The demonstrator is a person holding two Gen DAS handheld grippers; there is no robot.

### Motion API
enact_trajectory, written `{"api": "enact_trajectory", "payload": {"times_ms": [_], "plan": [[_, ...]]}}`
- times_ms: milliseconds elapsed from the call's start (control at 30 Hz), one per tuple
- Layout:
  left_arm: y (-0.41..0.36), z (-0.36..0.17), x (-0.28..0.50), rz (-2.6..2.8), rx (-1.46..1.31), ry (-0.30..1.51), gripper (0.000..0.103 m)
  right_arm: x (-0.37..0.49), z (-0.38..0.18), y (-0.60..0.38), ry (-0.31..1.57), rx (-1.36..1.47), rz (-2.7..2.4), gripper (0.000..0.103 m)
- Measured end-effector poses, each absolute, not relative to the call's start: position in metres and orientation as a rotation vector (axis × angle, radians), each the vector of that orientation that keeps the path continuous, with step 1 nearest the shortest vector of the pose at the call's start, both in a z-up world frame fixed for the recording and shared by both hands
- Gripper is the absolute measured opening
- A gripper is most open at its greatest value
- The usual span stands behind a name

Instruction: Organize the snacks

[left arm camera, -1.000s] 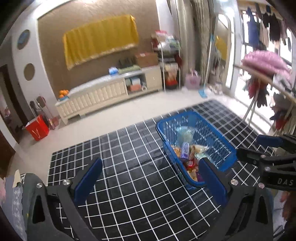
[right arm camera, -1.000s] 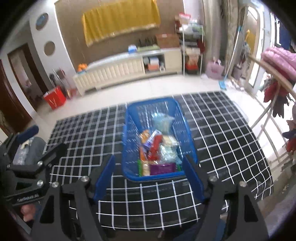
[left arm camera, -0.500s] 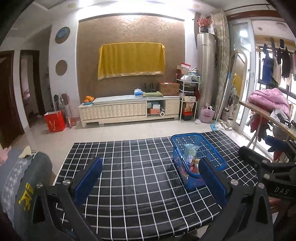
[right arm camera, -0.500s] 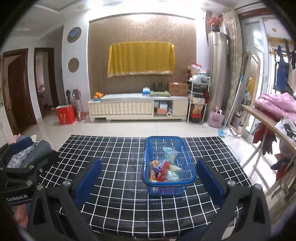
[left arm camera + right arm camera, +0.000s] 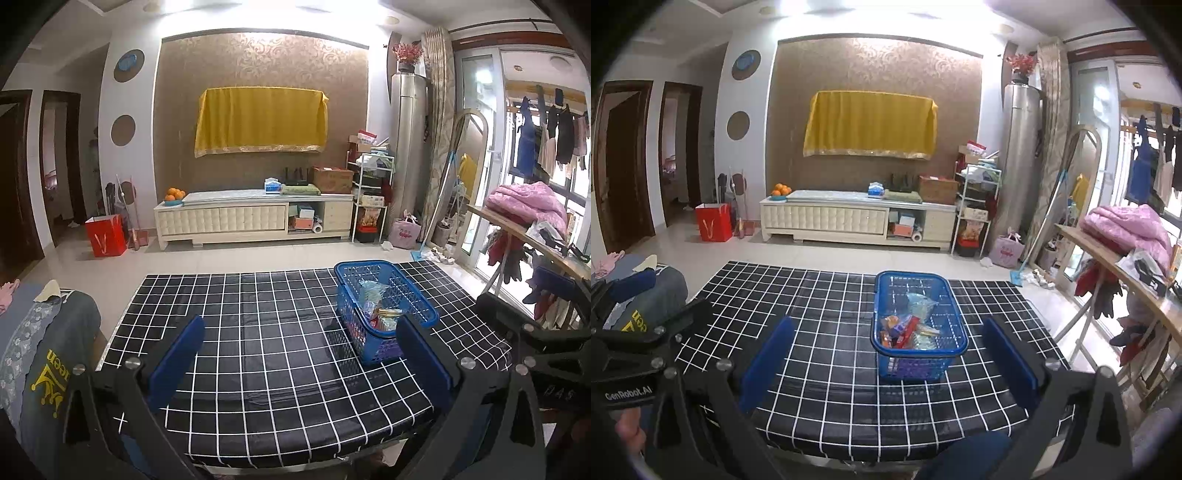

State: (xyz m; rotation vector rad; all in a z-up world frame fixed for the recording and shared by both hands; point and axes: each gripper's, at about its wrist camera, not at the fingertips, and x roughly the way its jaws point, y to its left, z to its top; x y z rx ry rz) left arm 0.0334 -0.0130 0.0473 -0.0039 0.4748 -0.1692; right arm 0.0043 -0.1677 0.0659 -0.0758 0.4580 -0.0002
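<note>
A blue plastic basket (image 5: 886,295) filled with several snack packets (image 5: 905,326) stands on a table with a black, white-gridded cloth (image 5: 831,314). In the left wrist view the basket (image 5: 347,291) sits right of centre with the snack packets (image 5: 375,304) inside it. My right gripper (image 5: 886,354) hangs open near the table's front edge, short of the basket, nothing between its blue pads. My left gripper (image 5: 299,354) is open too, over the cloth (image 5: 258,332) left of the basket, with nothing in it. Each view shows the other gripper at its edge.
A chair draped with dark clothing (image 5: 48,354) stands at the table's left. A wooden rack with a pink quilt (image 5: 1126,229) is on the right. Behind the table lie tiled floor, a white cabinet (image 5: 849,219) and a red bag (image 5: 713,221).
Both grippers have pulled back and up from the basket, which now looks smaller and farther away. The right gripper's jaws have spread wider. The views have tilted up to show the room.
</note>
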Motion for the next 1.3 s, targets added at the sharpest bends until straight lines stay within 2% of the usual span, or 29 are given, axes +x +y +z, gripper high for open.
{"api": "enact_trajectory", "payload": {"times_ms": [1300], "plan": [[-0.021, 0.044, 0.014, -0.15, 0.025, 0.471, 0.103, -0.013, 0.07, -0.164, 0.452, -0.088, -0.02, 0.103]]}}
